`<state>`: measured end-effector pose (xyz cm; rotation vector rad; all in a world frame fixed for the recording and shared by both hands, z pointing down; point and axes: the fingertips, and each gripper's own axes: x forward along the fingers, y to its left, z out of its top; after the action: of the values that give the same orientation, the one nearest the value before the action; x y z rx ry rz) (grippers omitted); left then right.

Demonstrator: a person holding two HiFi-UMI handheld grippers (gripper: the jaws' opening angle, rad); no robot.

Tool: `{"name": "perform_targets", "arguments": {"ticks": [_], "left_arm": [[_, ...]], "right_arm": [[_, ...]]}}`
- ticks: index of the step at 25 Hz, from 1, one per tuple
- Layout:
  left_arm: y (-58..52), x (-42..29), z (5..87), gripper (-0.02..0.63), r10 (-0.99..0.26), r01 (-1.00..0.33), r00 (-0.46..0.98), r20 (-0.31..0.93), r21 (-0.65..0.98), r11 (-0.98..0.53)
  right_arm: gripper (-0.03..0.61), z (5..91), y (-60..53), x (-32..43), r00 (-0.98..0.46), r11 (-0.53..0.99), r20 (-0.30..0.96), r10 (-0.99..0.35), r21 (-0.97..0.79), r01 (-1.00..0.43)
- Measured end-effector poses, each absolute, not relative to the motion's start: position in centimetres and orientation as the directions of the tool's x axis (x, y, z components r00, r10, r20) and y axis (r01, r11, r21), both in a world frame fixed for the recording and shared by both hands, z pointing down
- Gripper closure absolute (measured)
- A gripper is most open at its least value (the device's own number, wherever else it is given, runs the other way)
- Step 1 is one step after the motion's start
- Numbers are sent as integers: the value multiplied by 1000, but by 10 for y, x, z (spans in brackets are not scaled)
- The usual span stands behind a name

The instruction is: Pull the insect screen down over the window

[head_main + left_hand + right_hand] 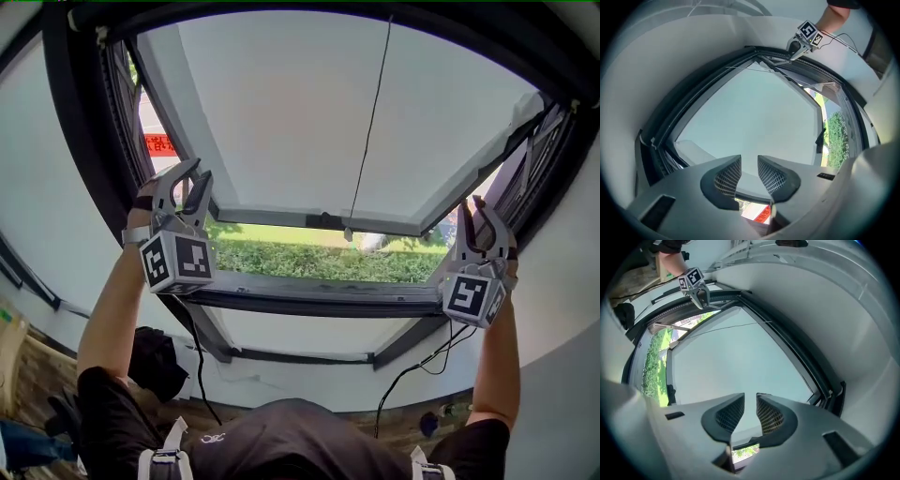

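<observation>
The pale insect screen [319,112] fills most of the dark window frame [84,122]. Its bottom bar [319,220] hangs above a strip of open window, and a thin cord [370,122] runs down its middle. My left gripper [187,186] is raised at the bar's left end, next to the side rail. My right gripper [483,223] is raised at the bar's right end. In the left gripper view the jaws [749,171] stand apart with only the screen [754,108] beyond them. In the right gripper view the jaws [750,409] show a narrower gap with nothing in it.
Below the bar a green hedge [309,260] shows outside, with a red sign [159,143] at the left. A dark lower sash [309,296] crosses under the grippers. A dark bag [155,361] lies on the floor at the left, and black cables [417,366] hang from the grippers.
</observation>
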<state>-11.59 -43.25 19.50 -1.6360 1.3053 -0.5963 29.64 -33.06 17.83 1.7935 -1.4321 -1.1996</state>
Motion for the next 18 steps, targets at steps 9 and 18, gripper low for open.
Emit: {"name": "perform_targets", "arguments": {"ticks": [9,18], "left_arm": [[-430,-141,96,483,-919,-388,295,-260,-912,134],[-423,-148,-5,469,-884,-355,270,-381,-893,276]], "right_arm": [[465,99,-336,319,72,-329,-326,-943,872,-362],[459,3,-333,322,115,-407,-391,-913,857,-315]]}}
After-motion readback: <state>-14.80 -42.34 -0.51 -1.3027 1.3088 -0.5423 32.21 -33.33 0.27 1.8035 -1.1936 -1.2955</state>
